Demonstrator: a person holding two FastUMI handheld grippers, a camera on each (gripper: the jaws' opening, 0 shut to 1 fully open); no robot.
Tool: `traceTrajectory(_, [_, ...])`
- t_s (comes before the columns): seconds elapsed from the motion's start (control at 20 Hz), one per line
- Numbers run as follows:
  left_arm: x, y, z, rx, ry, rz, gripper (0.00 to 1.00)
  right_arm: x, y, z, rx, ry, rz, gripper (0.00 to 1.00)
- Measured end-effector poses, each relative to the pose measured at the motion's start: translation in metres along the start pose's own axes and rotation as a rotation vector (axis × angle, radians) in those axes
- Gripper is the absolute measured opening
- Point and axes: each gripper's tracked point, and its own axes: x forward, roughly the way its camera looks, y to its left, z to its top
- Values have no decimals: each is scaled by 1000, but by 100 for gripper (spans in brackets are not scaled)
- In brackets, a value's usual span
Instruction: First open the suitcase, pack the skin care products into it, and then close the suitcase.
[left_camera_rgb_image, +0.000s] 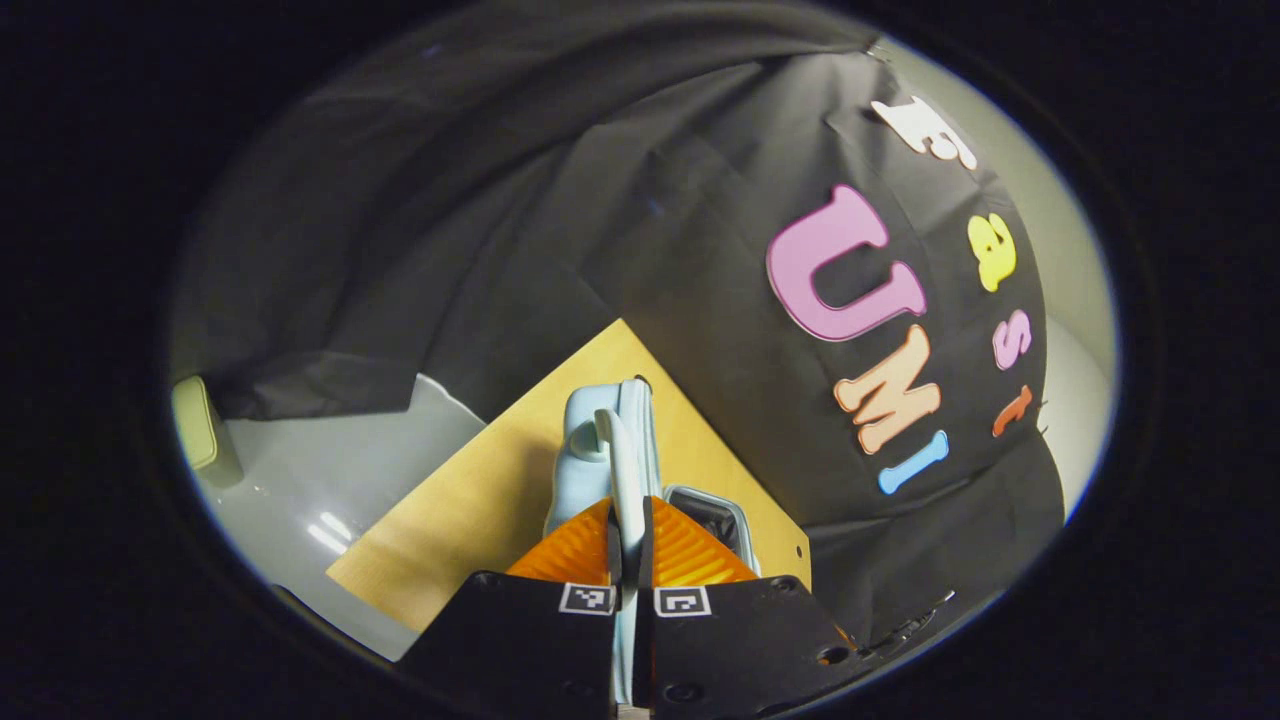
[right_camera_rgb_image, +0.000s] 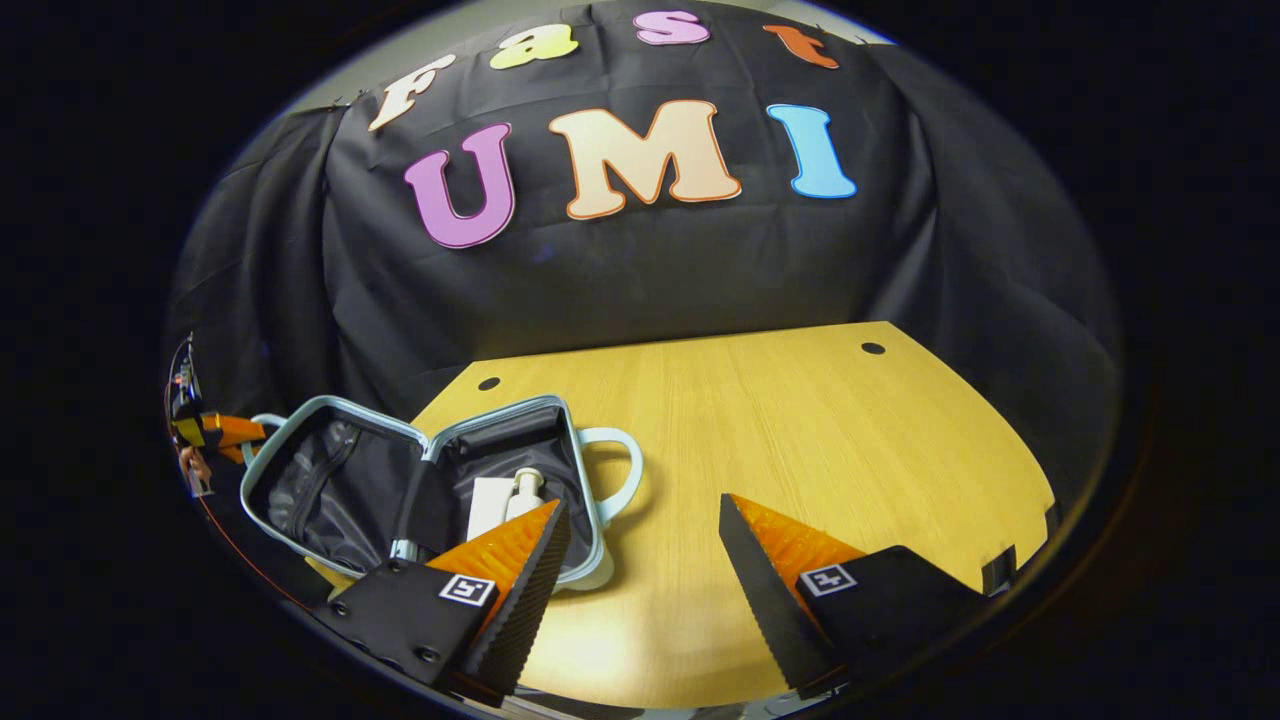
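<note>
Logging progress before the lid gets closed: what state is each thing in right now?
suitcase: open, lying flat on the table
bottle: packed inside the suitcase
left gripper: jaws shut on the suitcase handle
right gripper: jaws open, empty

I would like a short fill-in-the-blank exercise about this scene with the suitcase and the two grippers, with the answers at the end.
1. The suitcase lies ____ on the wooden table.
2. A white bottle lies ____ the suitcase.
3. The left gripper is shut on the suitcase's ____.
4. The right gripper is ____, holding nothing.

Missing words: open; inside; handle; open
</note>
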Motion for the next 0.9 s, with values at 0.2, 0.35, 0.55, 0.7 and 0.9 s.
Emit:
traceTrajectory(0.2, [14,-57,-9,88,8,-55,0,-12,-22,-6,22,10,-2,94])
traceTrajectory(0.35, [25,-95,-16,121,15,-90,0,-18,-39,-5,27,5,2,89])
traceTrajectory(0.55, [28,-144,-34,173,38,-137,0,-20,-61,-3,31,3,7,89])
traceTrajectory(0.7, [36,-178,-57,217,70,-173,0,-15,-77,-2,43,6,14,94])
traceTrajectory(0.9, [55,-222,-90,237,106,-231,0,-15,-97,-2,62,5,21,89])
